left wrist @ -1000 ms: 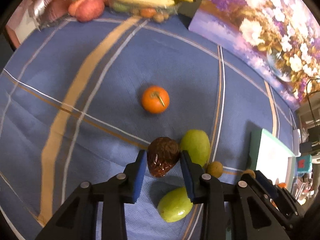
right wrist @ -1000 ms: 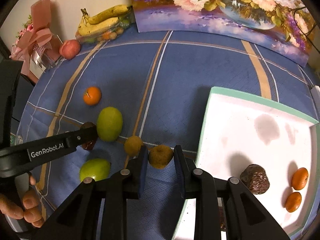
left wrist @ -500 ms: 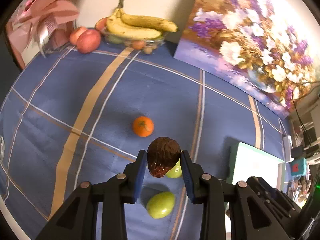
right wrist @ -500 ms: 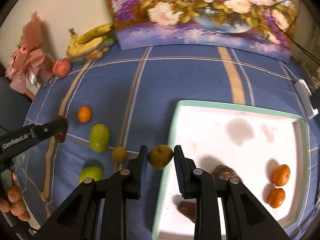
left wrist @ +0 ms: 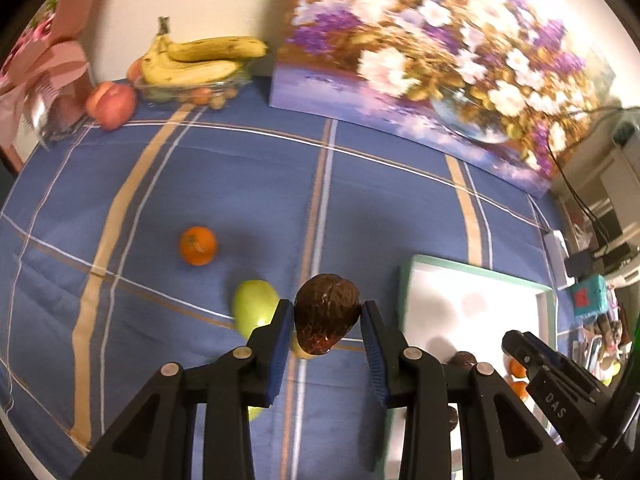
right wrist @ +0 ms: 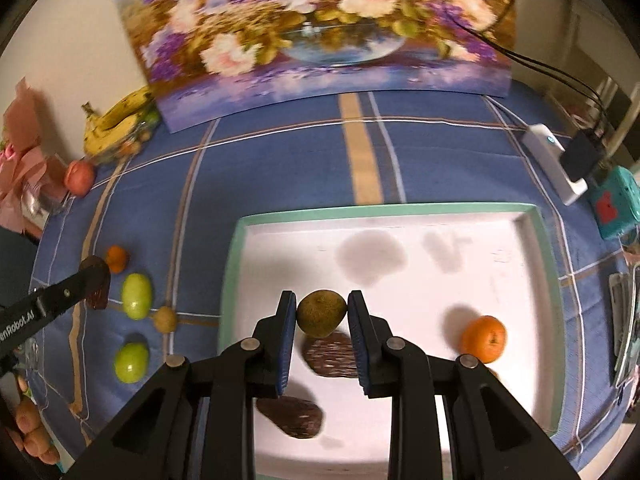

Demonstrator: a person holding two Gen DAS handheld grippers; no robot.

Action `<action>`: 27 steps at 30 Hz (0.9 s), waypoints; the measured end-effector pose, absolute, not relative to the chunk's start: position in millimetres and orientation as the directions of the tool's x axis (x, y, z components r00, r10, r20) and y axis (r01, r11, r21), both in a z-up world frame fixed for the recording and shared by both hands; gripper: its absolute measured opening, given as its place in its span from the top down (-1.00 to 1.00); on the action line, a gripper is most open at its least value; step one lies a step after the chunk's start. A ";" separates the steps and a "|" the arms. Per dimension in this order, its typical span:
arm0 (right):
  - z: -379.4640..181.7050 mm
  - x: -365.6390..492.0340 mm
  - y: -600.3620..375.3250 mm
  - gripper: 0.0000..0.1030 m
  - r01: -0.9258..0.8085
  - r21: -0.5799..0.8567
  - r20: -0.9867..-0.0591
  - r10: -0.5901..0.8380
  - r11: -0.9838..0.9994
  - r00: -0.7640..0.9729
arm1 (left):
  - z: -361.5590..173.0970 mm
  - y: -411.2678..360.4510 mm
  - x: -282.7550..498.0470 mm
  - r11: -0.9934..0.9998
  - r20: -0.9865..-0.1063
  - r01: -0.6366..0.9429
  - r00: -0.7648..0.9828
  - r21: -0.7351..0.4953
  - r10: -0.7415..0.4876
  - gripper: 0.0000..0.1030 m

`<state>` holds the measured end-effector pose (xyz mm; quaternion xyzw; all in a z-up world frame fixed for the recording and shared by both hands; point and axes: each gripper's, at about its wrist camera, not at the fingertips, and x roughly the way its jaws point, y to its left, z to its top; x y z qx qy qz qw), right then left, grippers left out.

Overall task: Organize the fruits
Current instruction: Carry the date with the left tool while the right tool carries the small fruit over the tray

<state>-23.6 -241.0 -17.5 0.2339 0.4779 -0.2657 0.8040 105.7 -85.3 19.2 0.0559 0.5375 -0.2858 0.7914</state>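
Note:
My left gripper [left wrist: 325,320] is shut on a dark brown scaly fruit [left wrist: 326,314] and holds it above the blue cloth, left of the white tray [left wrist: 412,280]. My right gripper [right wrist: 322,314] is shut on a small olive-brown round fruit [right wrist: 321,312] and holds it over the white tray [right wrist: 400,212]. In the tray lie two brown scaly fruits [right wrist: 332,354] [right wrist: 290,416] and an orange [right wrist: 483,339]. On the cloth lie an orange [left wrist: 197,245], two green fruits [right wrist: 137,295] [right wrist: 131,361] and a small brown fruit [right wrist: 165,319].
A flower painting [right wrist: 320,28] leans against the wall at the back. A glass dish of bananas [left wrist: 196,60] and a peach [left wrist: 110,100] stand at the back left by a pink bouquet [left wrist: 40,72]. A white power strip [right wrist: 554,162] lies right of the tray.
Both grippers have risen and moved right with their fruit. The right gripper has gone from the tray's left edge to over the tray. The left has neared the tray.

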 end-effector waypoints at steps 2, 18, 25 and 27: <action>-18.1 -29.9 -246.9 0.47 0.662 0.118 -0.894 -0.211 0.740 0.395 | 18.9 -93.8 99.4 0.822 -0.883 0.527 0.252 -0.217 -0.395 0.29; -21.7 -75.9 -291.6 0.47 0.747 0.116 -0.900 -0.249 0.655 0.358 | 7.0 -153.4 50.0 0.752 -0.903 0.642 0.222 -0.149 -0.368 0.29; -23.9 -93.5 -309.1 0.47 0.780 0.121 -0.887 -0.287 0.614 0.363 | -9.0 -174.2 39.2 0.724 -0.901 0.670 0.198 -0.163 -0.386 0.28; -28.3 -96.8 -313.7 0.47 0.784 0.126 -0.879 -0.297 0.608 0.372 | -12.6 -179.2 38.7 0.721 -0.897 0.673 0.199 -0.167 -0.394 0.29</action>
